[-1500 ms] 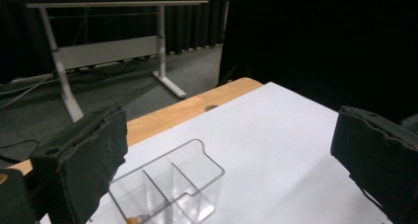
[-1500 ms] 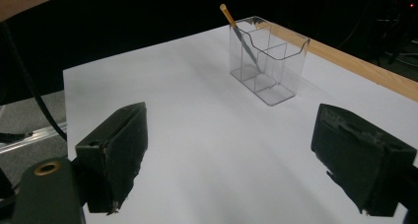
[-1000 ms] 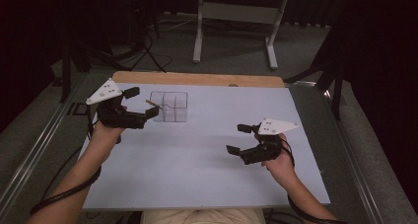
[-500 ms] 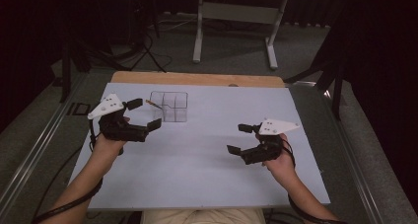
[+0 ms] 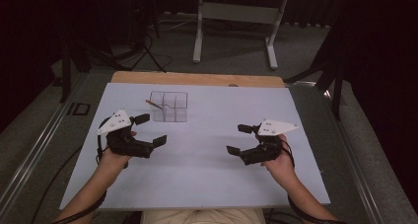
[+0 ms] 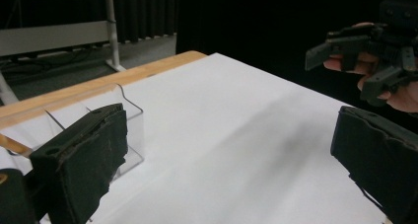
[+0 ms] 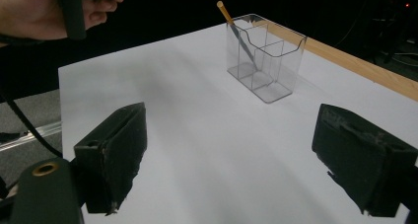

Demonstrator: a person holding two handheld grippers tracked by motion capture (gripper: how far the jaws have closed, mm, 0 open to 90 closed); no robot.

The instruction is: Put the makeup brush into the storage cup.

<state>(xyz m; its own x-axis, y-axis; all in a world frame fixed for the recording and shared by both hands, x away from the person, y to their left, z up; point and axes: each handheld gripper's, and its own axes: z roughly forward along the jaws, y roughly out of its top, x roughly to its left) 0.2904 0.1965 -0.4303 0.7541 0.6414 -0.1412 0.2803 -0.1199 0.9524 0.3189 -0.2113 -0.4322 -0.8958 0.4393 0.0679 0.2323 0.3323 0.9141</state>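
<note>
A: What do you see from above?

B: I see a pale, flat white surface (image 5: 207, 184) with a strip of light wood (image 5: 197, 79) along its far edge. Two hands come in from the near side, each holding a black two-jaw gripper topped by a grey three-cornered plate. The left gripper (image 5: 149, 131) has its jaws spread wide and nothing between them. The right gripper (image 5: 240, 139) is the same: jaws wide, empty.

A: And the thing on the surface?

B: A clear plastic organiser box divided into compartments (image 5: 169, 106) stands upright, beyond the left jaws and just to their right, well apart from the right jaws. A thin stick with an orange-tan end (image 5: 154, 104) leans in it, its tip poking out past the rim on the box's left side.

A: What do the gripper cameras add?

B: In the left gripper view, the box (image 6: 129, 125) sits partly behind my left-hand jaw, and the other gripper (image 6: 365, 61) hangs farther off at upper right. In the right gripper view, the box (image 7: 263, 56) stands ahead between the jaws, the stick (image 7: 231, 21) slanting in a compartment at its left end.
</note>
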